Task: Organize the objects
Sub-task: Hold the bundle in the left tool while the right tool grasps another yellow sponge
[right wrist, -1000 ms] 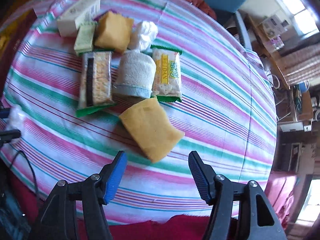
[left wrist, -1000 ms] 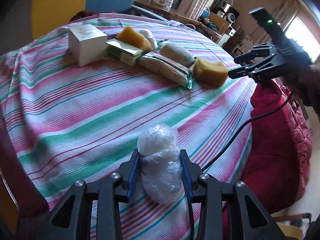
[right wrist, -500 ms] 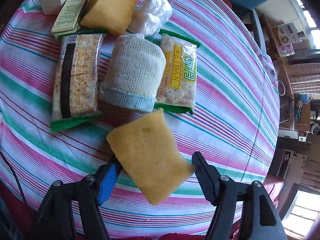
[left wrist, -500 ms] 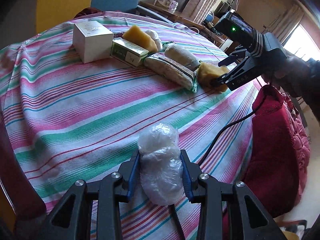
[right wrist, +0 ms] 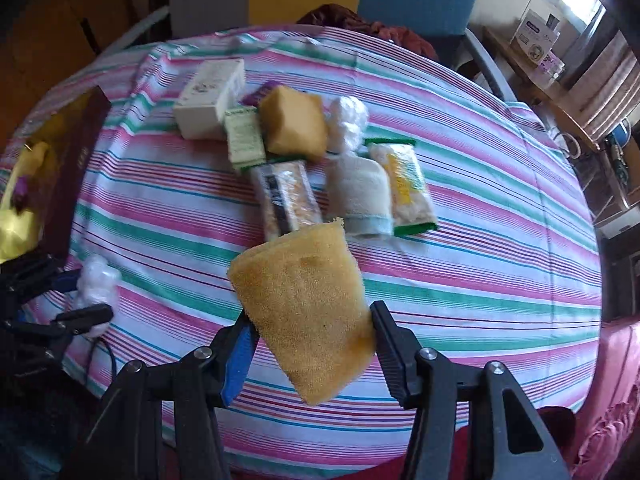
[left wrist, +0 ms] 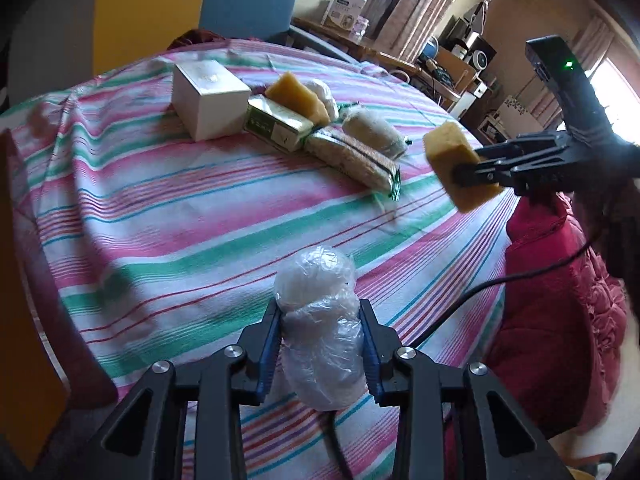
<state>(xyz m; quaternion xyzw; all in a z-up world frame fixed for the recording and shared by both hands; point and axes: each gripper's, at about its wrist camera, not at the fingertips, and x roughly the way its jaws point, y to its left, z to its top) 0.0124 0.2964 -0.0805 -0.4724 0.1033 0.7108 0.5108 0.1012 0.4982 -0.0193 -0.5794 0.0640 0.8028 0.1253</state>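
Observation:
My right gripper (right wrist: 312, 344) is closing its jaws on a yellow sponge (right wrist: 308, 312) and holds it in the air above the striped tablecloth (right wrist: 480, 280); the same sponge (left wrist: 456, 168) and right gripper (left wrist: 470, 170) show at the right of the left wrist view. Near the table's front edge, my left gripper (left wrist: 320, 344) is shut on a clear plastic-wrapped bundle (left wrist: 320, 328), which also appears as a plastic bundle (right wrist: 94, 284) at the left of the right wrist view. Farther back lie a white box (left wrist: 206, 98), a green carton (left wrist: 276, 126), a second sponge (left wrist: 296, 96), a cracker pack (left wrist: 356, 158), a rolled cloth (right wrist: 360, 200) and a snack pack (right wrist: 404, 188).
A dark red box (right wrist: 76, 164) and yellow packaging (right wrist: 16, 216) lie at the left table edge. A red cushion (left wrist: 560, 320) sits beside the table at the right. A black cable (left wrist: 480, 292) trails over the front edge. A blue chair back (left wrist: 248, 0) stands behind the table.
My right gripper came down around the nearest yellow sponge, closed on it and lifted it off the cloth. My left gripper stayed in place, shut on the plastic bundle.

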